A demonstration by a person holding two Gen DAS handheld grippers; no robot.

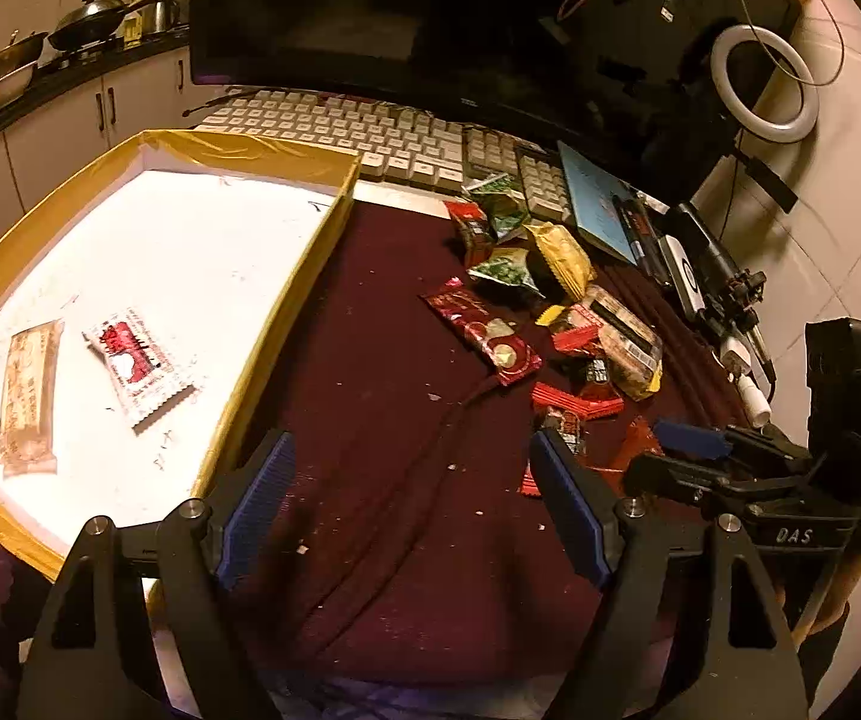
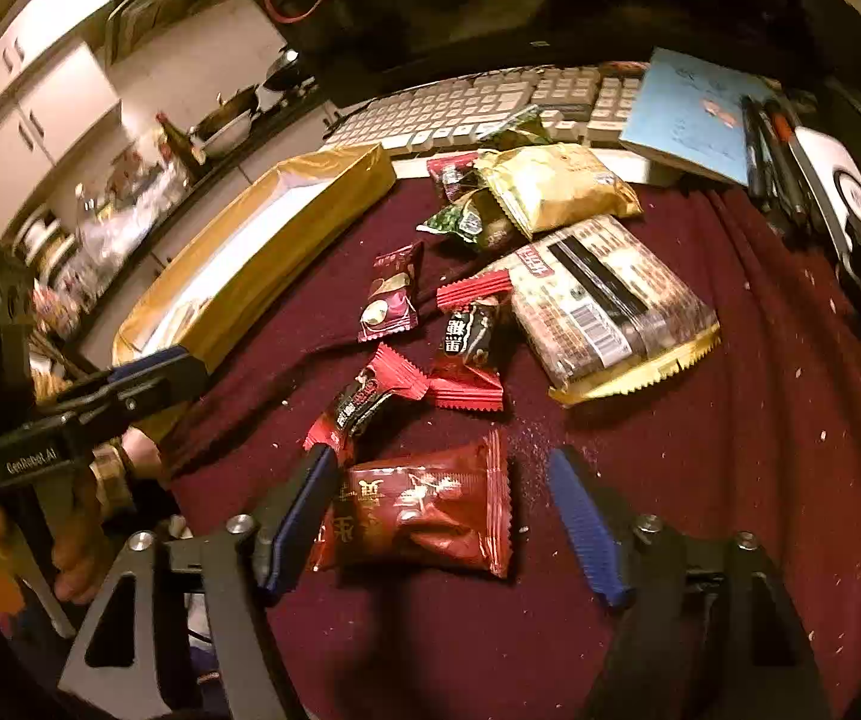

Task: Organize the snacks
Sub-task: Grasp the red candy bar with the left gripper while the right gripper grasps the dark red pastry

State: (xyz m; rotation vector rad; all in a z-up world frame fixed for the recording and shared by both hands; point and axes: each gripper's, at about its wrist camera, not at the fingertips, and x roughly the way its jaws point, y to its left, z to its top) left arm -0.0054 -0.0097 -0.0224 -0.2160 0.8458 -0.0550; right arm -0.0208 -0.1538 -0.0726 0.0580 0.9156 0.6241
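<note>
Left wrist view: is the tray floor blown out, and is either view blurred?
Left wrist view: the tray floor glares white, though two packets in it stay readable; the keyboard bows with fisheye. Right wrist view: warm dim light, the kitchen clutter at far left smeared, the red packet sharp.

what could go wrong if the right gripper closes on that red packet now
1. The right gripper is open around the dark red packet, but a small red candy lies by its left finger; closing may pinch both.
2. The puffy, glossy wrapper could slip out of the pads.
3. The tray's raised yellow wall could snag a low carry.
</note>
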